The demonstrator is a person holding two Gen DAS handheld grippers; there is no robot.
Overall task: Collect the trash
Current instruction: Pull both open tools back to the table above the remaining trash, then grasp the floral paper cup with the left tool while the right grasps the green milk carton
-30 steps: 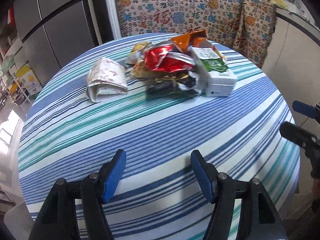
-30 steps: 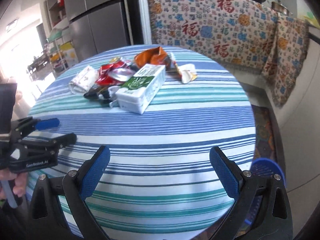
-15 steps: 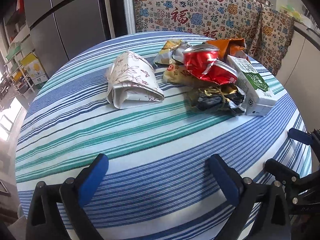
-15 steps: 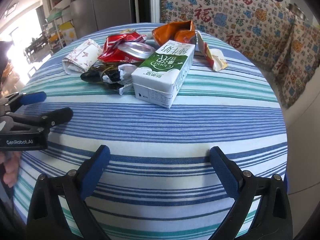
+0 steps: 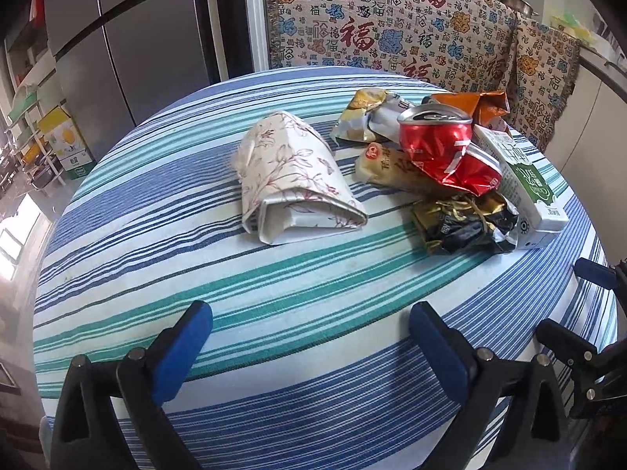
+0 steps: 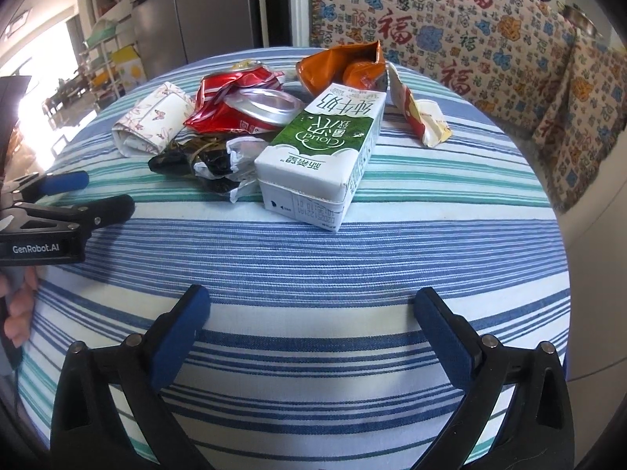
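Note:
A heap of trash lies on the round striped table [image 5: 274, 282]: a folded floral paper packet [image 5: 292, 180], a crushed red can [image 5: 443, 149], a black-and-gold wrapper [image 5: 462, 223], a green-and-white milk carton [image 6: 325, 156], an orange snack bag [image 6: 345, 66] and a torn wrapper [image 6: 423, 117]. My left gripper [image 5: 309, 337] stands open over bare cloth, short of the floral packet. In the right wrist view my right gripper [image 6: 311, 317] is open too, with nothing between its fingers, a little short of the milk carton.
A patterned cloth [image 5: 392, 35] hangs behind the table. A grey fridge [image 5: 149, 39] stands at the back left. A person's hand [image 6: 17, 305] holds the left gripper at the left edge of the right wrist view.
My left gripper's jaws have opened wider and it has moved nearer the floral packet. My right gripper has come closer to the milk carton.

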